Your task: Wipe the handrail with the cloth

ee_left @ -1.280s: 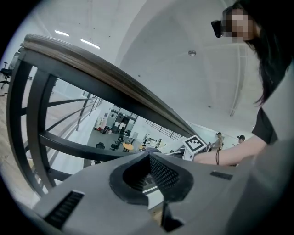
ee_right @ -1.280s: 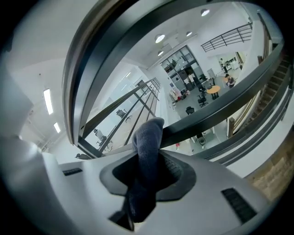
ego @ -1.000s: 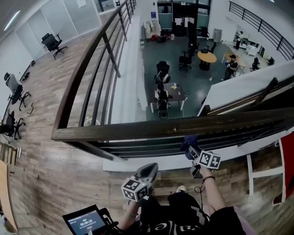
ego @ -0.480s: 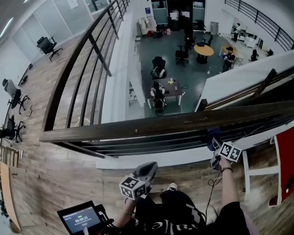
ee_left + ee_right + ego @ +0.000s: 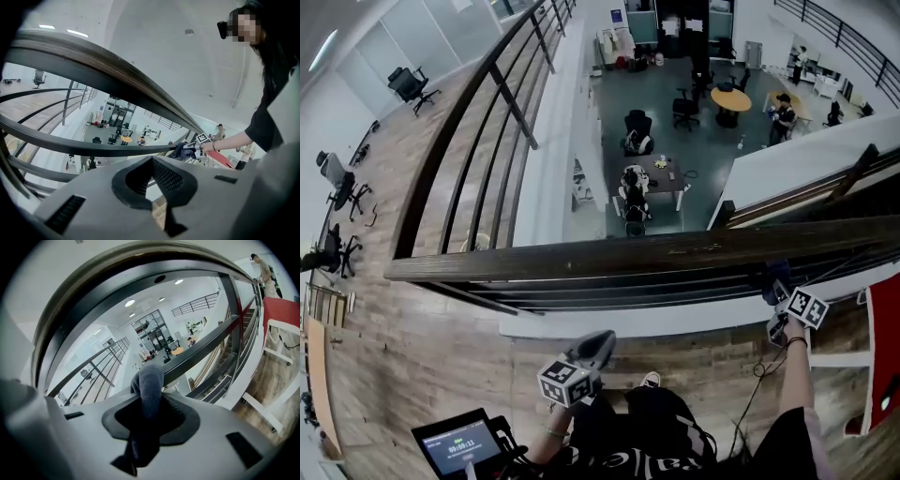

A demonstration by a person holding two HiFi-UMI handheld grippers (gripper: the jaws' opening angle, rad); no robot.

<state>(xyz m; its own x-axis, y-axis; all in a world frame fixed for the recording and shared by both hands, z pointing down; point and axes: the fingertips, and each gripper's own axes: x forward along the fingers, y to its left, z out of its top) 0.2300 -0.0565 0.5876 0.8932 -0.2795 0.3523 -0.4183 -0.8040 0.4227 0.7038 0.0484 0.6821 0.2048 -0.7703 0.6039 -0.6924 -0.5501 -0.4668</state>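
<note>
No brand or readable label showed. The black-and-white marker cubes carried only square patterns. The dark tablet with a lit screen [image 5: 459, 445], at 7 o'clock in the head view, showed a line of digits too small to read. The white print on your black shirt was cut off at the frame edge.

Your right gripper [image 5: 780, 294] sat at 4 o'clock in the head view, held out on a straight arm. In the right gripper view its jaws [image 5: 147, 413] were clamped on the dark blue-grey cloth [image 5: 149, 380]. A rounded fold of that cloth stood up past the jaws toward 12 o'clock.

The long brown wooden handrail [image 5: 628, 251] ran from 9 to 3 o'clock across the head view. The cloth [image 5: 773, 279] lay just under the handrail's near edge, toward its right end. Whether the two were touching could not be told. In the right gripper view the handrail [image 5: 93, 275] arched overhead.

Your left gripper [image 5: 591, 352] hung at 6 o'clock, well apart from the handrail and close to your body. Its jaws [image 5: 152, 180] were together with nothing between them. They pointed up at the handrail [image 5: 117, 70].
</note>
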